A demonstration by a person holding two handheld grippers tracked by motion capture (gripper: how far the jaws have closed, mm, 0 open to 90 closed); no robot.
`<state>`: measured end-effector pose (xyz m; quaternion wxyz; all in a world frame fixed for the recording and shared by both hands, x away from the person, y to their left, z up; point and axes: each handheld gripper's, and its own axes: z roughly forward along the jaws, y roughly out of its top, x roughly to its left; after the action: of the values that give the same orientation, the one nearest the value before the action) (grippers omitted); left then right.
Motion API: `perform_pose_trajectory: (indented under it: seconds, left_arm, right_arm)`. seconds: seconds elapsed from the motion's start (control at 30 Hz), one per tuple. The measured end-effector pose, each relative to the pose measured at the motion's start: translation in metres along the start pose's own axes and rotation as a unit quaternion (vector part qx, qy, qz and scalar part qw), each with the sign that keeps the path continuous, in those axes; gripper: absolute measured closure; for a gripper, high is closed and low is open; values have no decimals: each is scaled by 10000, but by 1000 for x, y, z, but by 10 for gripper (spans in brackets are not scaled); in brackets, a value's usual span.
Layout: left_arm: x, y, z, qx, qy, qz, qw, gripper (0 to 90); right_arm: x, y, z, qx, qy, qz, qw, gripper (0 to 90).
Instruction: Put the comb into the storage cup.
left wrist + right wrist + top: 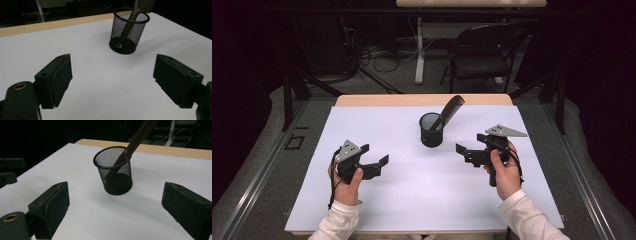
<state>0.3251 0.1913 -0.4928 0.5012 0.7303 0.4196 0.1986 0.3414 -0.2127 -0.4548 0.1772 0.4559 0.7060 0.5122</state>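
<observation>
Comb [143, 5] cut off by the top edge in both gripper views, toothed end out of frame. Lower handle veiled behind mesh cup [113, 171]. Forearms cropped at bottom edge of high view.

black wire-mesh pen cup [431, 130], round and open-topped, standing upright on the white sheet toward the table's far middle. a dark comb [450, 111] stands in it, handle end down on the cup's floor, leaning against the rim and tilted up to the right, its toothed part projecting well above the cup.
</observation>
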Motion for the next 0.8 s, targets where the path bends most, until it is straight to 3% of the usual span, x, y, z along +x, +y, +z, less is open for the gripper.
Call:
perform_pose_trajectory:
  seconds: [0.3,0.8]
  left_arm:
    - [1,-1,-1,7,20,-24,10000,158]
    - [2,-2,-1,-13,11,-32,10000,158]
  right_arm:
    - [0,-21,-6,-113,-71,-46,9999,75]
    - [-11,-51,-11,-202,-312,127,9992,75]
